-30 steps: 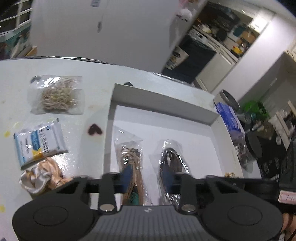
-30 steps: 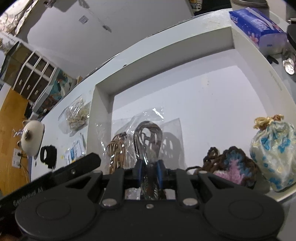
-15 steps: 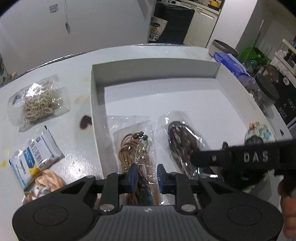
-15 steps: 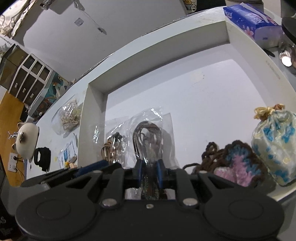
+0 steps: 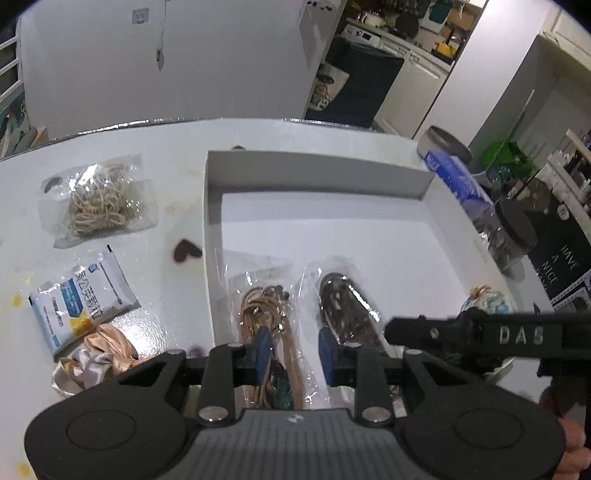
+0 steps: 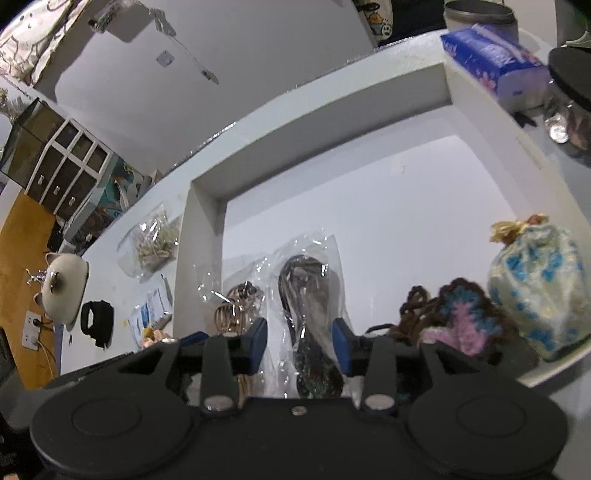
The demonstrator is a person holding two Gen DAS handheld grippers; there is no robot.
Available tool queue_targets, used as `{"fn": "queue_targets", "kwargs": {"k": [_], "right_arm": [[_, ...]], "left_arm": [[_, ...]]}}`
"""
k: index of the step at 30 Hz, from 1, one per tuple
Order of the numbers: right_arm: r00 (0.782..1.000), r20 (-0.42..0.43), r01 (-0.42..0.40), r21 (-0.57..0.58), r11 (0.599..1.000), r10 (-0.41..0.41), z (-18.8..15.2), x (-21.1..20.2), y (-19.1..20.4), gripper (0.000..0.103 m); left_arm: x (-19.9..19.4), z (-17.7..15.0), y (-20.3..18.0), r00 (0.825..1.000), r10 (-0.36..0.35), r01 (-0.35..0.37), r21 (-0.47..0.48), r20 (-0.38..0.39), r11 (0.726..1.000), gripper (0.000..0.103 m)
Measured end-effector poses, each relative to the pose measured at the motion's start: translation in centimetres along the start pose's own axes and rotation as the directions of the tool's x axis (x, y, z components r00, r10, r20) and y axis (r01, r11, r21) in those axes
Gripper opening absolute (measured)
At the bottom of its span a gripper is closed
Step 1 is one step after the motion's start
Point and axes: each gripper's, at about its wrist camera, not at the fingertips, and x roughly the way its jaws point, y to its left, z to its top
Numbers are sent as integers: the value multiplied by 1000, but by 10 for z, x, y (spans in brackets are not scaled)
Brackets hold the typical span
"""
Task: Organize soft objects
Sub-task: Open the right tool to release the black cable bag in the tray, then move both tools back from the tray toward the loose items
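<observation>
Both jaws opening now: the left gripper [image 5: 291, 349] parts over the tan cord bag [image 5: 266, 314], the right gripper [image 6: 300, 345] parts around the dark cord bag [image 6: 306, 295]. Both bags lie side by side in the white tray [image 5: 317, 173] on the worktop [image 5: 166, 140], neither one pinched.

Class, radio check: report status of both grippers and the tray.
Both grippers opening, bags released. Tan cord bag and dark cord bag lie in tray. Nothing blocking.

A home kitchen — dark stove [image 5: 364, 86], white cabinets [image 5: 417, 88], cluttered countertop [image 5: 417, 31] beyond.
</observation>
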Motion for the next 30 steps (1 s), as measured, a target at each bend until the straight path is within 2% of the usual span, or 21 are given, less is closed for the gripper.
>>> {"fn": "queue_targets", "kwargs": {"k": [2,4,7,11,17,19,21,24,25,28,30], "right_arm": [[1000,3,-9,-22,1000,9,-2,-7,2,16],[1000,-12,-15,-46,999,14,-5,-9,4,12],[998,-53,26,-82,996,-30,-12,3,8,11],[995,-96,35,-56,998,-40,-20,20,0,11],[998,-54,14,-61,998,-17,-18,4,3,11],[1000,-27,4,-62,998,-6,-15,-9,5,12],[1000,7,-1,-73,997,1,-14,-23,7,15],[998,57,-5,-104,995,11,-13,-43,11,29],[997,77,-6,-122,992,15,-13,-50,12,34],[990,141,35,-191,981,-8,-16,-67,19,42],[985,174,60,-228,972,-20,-19,-76,22,49]], "left_arm": [[-5,0,-1,1000,-1,1,0,5,1000,33],[-7,0,-1,1000,-4,4,-2,3,1000,33],[-11,-2,-3,1000,-5,5,0,1,1000,33],[-15,-4,-4,1000,-3,3,4,3,1000,33],[-28,-4,-4,1000,0,0,1,30,1000,34],[-34,-3,-4,999,0,0,0,38,1000,35],[-41,-4,-5,999,4,-4,-1,49,1000,43],[-52,-5,-7,998,5,-6,2,64,1000,49],[-56,-6,-7,998,7,-7,1,68,1000,54],[-66,-10,-9,996,16,-17,2,83,1000,68],[-72,-13,-9,996,26,-26,3,89,1000,73]]}}
